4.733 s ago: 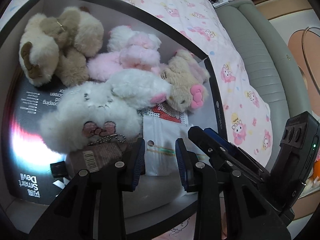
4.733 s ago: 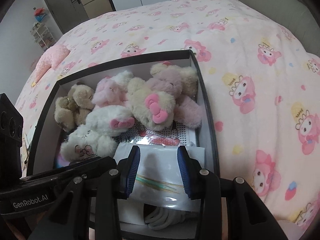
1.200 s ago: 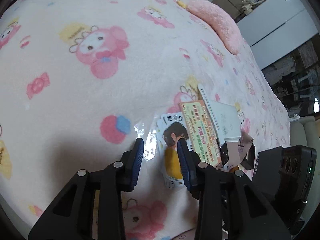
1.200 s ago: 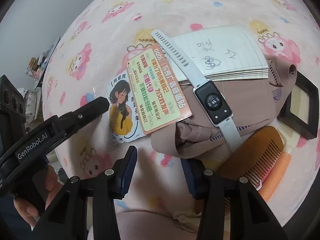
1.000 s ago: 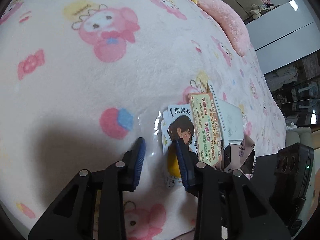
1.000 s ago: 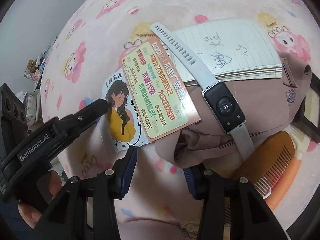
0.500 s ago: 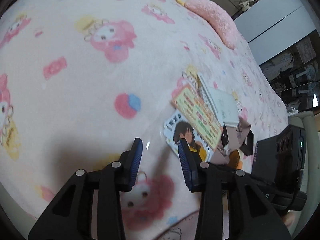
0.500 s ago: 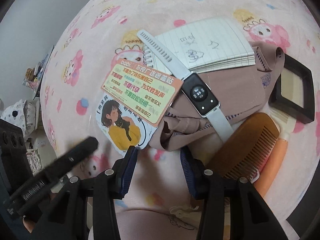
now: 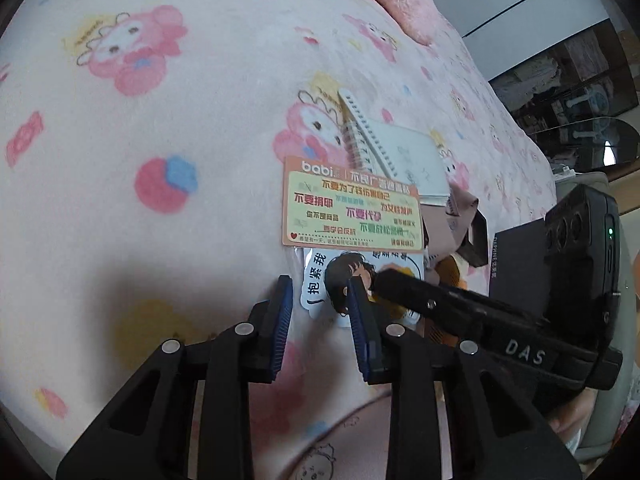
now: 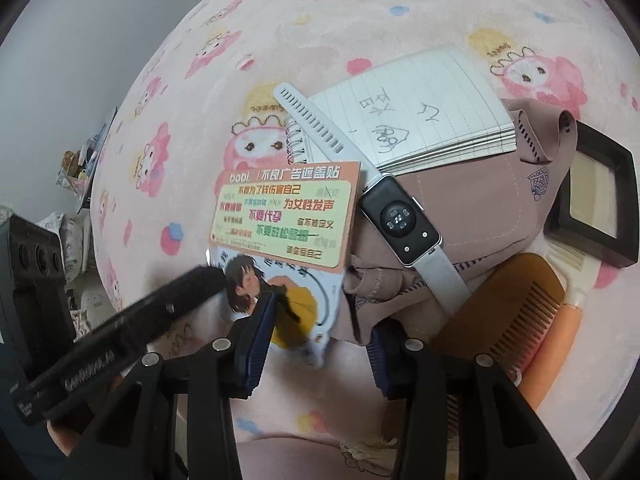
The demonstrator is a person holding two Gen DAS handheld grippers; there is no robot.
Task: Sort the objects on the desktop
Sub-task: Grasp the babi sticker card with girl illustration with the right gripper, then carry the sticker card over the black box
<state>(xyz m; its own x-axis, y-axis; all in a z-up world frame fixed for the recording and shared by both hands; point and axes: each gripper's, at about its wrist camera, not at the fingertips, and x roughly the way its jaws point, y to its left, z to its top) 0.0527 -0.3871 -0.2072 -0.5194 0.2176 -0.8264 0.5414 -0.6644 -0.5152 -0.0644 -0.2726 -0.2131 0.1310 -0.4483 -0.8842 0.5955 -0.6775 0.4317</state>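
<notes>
Left wrist view: the left gripper [image 9: 320, 312] stands with its blue-padded jaws parted and nothing clamped between them; they straddle the near edge of a die-cut sticker [image 9: 320, 284] showing a dark-haired girl, with the characters 抱紧我 down its left side. The sticker lies flat on the fleecy pink blanket [image 9: 140, 128], which is printed with cartoon characters and sweets. Overlapping the sticker's far edge is a glossy orange-bordered card [image 9: 352, 212], its long axis running left to right, headed "babi" above rows of coloured Chinese text. Beyond it lies a spiral-bound notepad [image 9: 404, 160], and the end of a perforated white strap [image 9: 360, 116] points away from the camera. One finger of the right gripper, marked "DAS", reaches in from the right over the sticker.

Right wrist view: the right gripper [image 10: 320, 328] is also wide open and holds nothing; its left pad lies over the sticker [image 10: 304, 308]. The card [image 10: 284, 216] sits tilted. A rectangular smartwatch [image 10: 400, 224] lies face down, sensors showing, its strap running diagonally over the lined, scribbled notepad [image 10: 420, 116] and a mauve fabric pouch [image 10: 480, 208]. To the right lie a brown wooden comb [image 10: 516, 308] and a black square frame [image 10: 600, 196].
</notes>
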